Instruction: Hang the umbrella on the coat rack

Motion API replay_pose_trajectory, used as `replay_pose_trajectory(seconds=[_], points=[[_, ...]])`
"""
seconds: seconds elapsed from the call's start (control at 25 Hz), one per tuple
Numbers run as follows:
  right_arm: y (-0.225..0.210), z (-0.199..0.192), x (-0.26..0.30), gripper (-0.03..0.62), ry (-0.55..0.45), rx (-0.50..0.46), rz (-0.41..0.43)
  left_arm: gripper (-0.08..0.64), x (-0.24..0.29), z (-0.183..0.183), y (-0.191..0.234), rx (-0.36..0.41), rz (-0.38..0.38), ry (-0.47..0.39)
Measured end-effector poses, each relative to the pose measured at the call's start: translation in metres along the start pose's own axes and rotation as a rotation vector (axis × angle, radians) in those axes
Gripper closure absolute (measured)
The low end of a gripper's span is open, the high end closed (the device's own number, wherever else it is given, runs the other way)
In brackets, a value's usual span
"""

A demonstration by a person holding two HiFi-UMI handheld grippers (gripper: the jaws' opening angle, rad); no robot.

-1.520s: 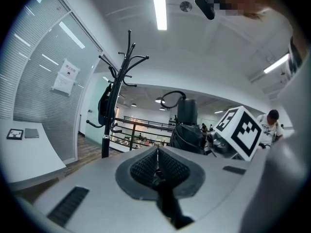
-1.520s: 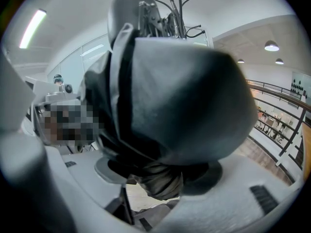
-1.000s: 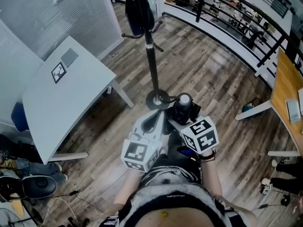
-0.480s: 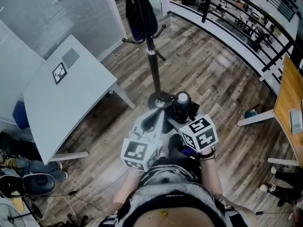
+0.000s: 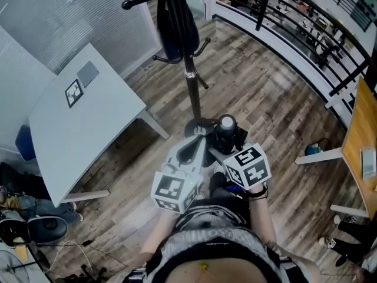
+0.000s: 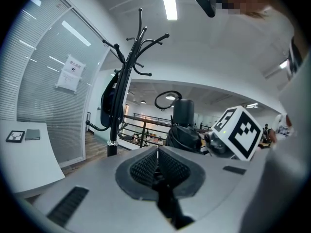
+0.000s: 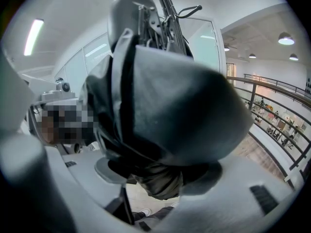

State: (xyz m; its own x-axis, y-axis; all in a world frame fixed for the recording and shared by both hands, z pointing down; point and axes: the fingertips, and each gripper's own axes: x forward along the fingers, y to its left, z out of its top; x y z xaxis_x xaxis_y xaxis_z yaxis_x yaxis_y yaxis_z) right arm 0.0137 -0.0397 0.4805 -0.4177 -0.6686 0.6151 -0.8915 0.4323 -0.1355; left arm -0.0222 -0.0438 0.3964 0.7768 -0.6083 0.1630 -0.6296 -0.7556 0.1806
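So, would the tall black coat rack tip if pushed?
Possibly: the tall black coat rack stands on one thin pole over a small round base. The dark item hung on one side may pull it that way.

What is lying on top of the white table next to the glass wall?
A square black-and-white marker card and a small flat grey rectangle lie on the white table. Nothing covers its top. The floor beneath the tabletop is hidden.

Black: my umbrella (image 5: 226, 139) and the coat rack (image 5: 191, 93). White: table (image 5: 100, 128), frame left. Grey-brown wood grain: floor (image 5: 265, 93).
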Motion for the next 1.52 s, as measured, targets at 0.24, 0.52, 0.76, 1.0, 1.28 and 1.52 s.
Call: replay_pose_trajectory(seconds=[0.24, 0.52, 0.76, 1.0, 1.28, 1.52], points=[[-0.019, 0.017, 0.011, 0.318, 0.011, -0.017, 0.038, 0.551, 0.018, 0.013, 0.014, -0.009, 0.049, -0.016], [-0.039, 0.032, 0.013, 0.318, 0.003, -0.051, 0.101, 0.551, 0.037, 0.031, 0.02, -0.009, 0.132, -0.036], [-0.058, 0.042, 0.015, 0.318, 0.008, -0.081, 0.133, 0.551, 0.054, 0.04, 0.023, -0.005, 0.179, -0.049], [-0.078, 0.044, 0.016, 0.318, 0.02, -0.111, 0.162, 0.549, 0.071, 0.046, 0.021, -0.009, 0.228, -0.07], [-0.094, 0.042, 0.025, 0.318, 0.038, -0.15, 0.193, 0.55, 0.083, 0.037, 0.029, -0.022, 0.29, -0.087], [-0.096, 0.042, 0.036, 0.318, 0.053, -0.164, 0.229, 0.549, 0.087, 0.036, 0.039, -0.04, 0.322, -0.087]])
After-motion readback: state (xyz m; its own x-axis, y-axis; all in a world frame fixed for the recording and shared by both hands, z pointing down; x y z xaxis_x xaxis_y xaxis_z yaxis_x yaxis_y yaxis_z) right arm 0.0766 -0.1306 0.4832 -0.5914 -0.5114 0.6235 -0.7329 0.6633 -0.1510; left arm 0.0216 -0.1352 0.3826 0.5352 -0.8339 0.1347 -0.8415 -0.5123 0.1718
